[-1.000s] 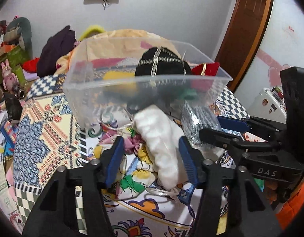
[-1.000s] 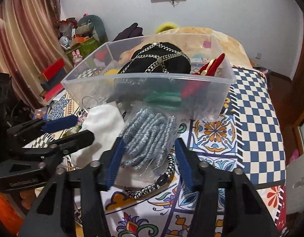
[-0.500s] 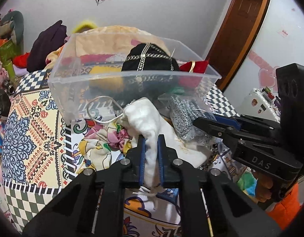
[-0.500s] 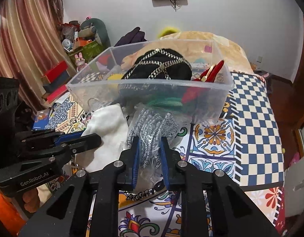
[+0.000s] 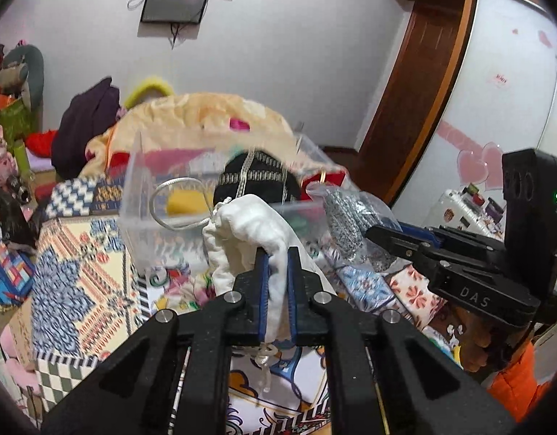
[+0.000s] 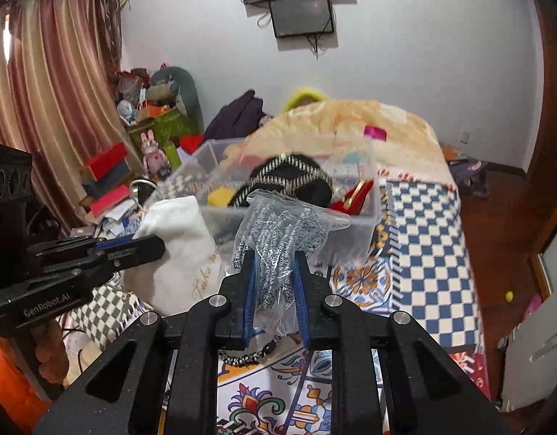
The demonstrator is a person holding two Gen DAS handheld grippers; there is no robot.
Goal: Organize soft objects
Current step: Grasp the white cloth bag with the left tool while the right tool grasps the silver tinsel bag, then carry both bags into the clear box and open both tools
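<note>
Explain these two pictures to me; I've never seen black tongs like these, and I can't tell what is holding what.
There is no robot here. A person holds one pair of tongs in each hand, and a camera on each pair looks forward along its fingers. One picture comes from the left tongs, the other from the right tongs. Each pair also shows at the side of the other's picture. The left tongs are shut on a white pouch. The right tongs are shut on a clear bag of grey cord. Behind both, a clear bin stands on a patterned bed cover, with a black beaded hat and other things inside.

Left gripper (image 5: 276, 253) and right gripper (image 6: 273, 257) side by side, fingers (image 5: 261, 290) of both nearly closed.
</note>
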